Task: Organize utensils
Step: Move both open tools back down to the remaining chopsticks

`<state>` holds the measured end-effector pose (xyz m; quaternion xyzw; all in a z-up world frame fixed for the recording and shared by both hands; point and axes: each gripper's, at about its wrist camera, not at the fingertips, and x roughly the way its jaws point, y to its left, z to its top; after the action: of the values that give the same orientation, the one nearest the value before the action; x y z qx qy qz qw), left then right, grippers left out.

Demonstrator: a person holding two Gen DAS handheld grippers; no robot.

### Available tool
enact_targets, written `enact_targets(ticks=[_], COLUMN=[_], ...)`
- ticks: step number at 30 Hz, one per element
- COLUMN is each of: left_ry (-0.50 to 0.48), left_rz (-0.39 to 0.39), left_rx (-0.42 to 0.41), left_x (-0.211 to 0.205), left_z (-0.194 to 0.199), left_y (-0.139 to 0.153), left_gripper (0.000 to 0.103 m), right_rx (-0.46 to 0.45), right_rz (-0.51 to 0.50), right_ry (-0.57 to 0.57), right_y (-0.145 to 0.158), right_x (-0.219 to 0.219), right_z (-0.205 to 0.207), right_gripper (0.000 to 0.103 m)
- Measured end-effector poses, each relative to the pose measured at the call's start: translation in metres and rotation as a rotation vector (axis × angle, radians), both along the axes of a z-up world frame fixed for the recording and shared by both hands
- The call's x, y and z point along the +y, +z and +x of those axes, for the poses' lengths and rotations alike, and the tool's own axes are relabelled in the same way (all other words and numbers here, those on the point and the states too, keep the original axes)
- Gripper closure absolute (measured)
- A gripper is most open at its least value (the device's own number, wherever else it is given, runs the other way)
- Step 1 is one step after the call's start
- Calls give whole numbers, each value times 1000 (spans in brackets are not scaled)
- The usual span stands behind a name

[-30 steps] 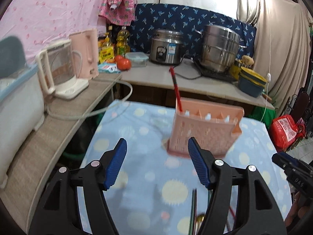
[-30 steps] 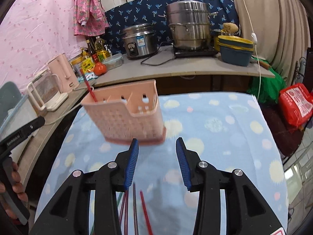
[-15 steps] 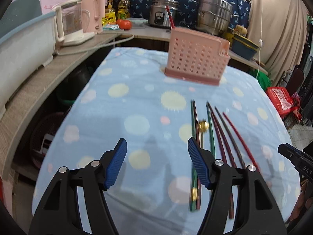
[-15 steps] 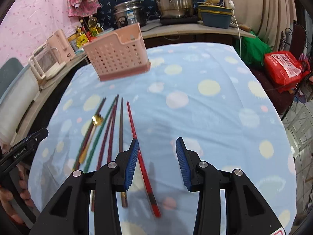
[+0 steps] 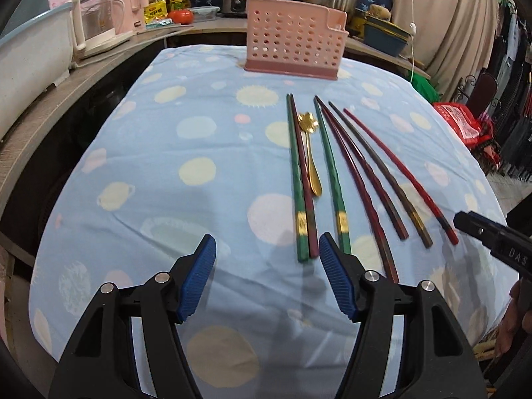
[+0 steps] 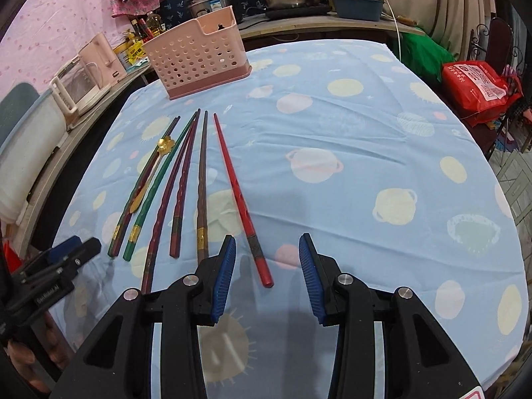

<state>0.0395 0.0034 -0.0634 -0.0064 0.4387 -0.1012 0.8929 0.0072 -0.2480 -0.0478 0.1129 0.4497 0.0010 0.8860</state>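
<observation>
- Both grippers hang empty over the near edge of the bench: the left gripper has its jaws well apart, the right gripper has a narrower gap, nothing between either pair.
- Just ahead of the left lie two green chopsticks with a dark red one pressed against the first; a wide close could pinch two sticks at once.
- Between them, the gold spoon may get dragged along.
- At the right gripper's tips lies the red chopstick; thin and flat on soft cloth, it may roll out or the pads may snag fabric.
- Far off, the pink basket looks light and could tip when sticks drop in.
</observation>
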Motion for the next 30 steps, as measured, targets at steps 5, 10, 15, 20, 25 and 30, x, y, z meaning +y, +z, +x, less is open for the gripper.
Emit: enact_targets(ticks=[5,10,15,20,25,30], left_ry=[2,25,43,32,31,21], left_rz=[18,18,23,-16,-4,5], left_rx=[22,23,23,18,27,21], left_x=[-1,6,11,11,3,-3], left_z=[-3,2,5,6,16,21], left_y=[-12,-15,-16,-8,-12,-13], left_gripper=[43,44,44,43,44,44], right_rx=[3,12,15,14,17,22], right_rz=[1,4,1,1,5,7], right_ry=[13,18,25,26,24,29], right_y=[-2,-5,-6,-6,-6,-8], right_x=[6,8,11,11,11,12], right_z=[-1,0,1,2,4,6], right_gripper=[64,64,64,64,64,64])
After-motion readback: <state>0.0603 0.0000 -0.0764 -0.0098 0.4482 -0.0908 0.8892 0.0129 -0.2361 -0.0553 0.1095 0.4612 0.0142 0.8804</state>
